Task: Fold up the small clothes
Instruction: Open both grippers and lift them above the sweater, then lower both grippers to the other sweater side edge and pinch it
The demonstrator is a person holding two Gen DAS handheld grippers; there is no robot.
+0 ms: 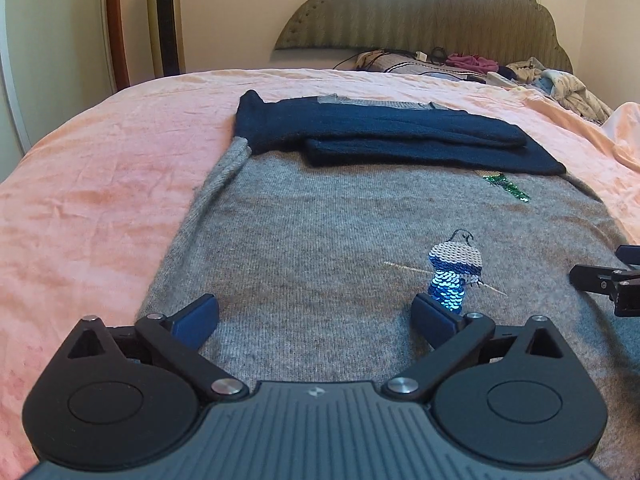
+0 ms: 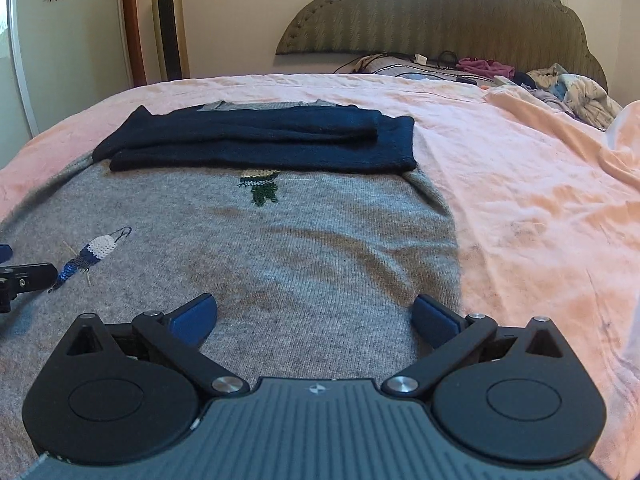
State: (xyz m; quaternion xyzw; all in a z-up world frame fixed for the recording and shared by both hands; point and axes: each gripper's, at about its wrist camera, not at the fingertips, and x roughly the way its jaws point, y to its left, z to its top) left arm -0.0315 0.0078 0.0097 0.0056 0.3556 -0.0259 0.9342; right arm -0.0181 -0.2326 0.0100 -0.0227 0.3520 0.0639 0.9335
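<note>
Looking along the left gripper (image 1: 316, 316), its two blue-padded fingers (image 1: 196, 318) are seen spread wide apart, with nothing caught between them; only grey knit is visible in the gap. A grey sweater (image 1: 304, 232) is laid flat on a pink bedsheet (image 1: 100, 168), its body spread toward the camera. Two navy sleeves (image 1: 400, 136) are folded across its upper part, one lying over the other. A sequinned blue and white figure (image 1: 454, 272) is sewn on the front, just beside the right-hand finger, and a green sequinned patch (image 1: 508, 188) is seen below the sleeves. At the right edge, part of the right gripper (image 1: 608, 280) is seen over the sweater. Behind the bed, an upholstered headboard (image 1: 420, 12) stands against the wall, a heap of crumpled laundry (image 1: 560, 80) lies before it, and a gold tower fan (image 1: 164, 16) stands at the left.

Seen from the right wrist, the right gripper (image 2: 316, 316) is likewise held wide open over the sweater (image 2: 280, 264), with nothing between its pads. Its right-hand finger (image 2: 434, 318) lies near the sweater's right edge, where the knit meets the bedsheet (image 2: 520, 200). The folded sleeves (image 2: 260, 136) are seen farther away, with a small green knitted figure (image 2: 262, 188) just below them. The sequinned figure (image 2: 92, 256) appears at the left, close to the black tip of the left gripper (image 2: 24, 280).
</note>
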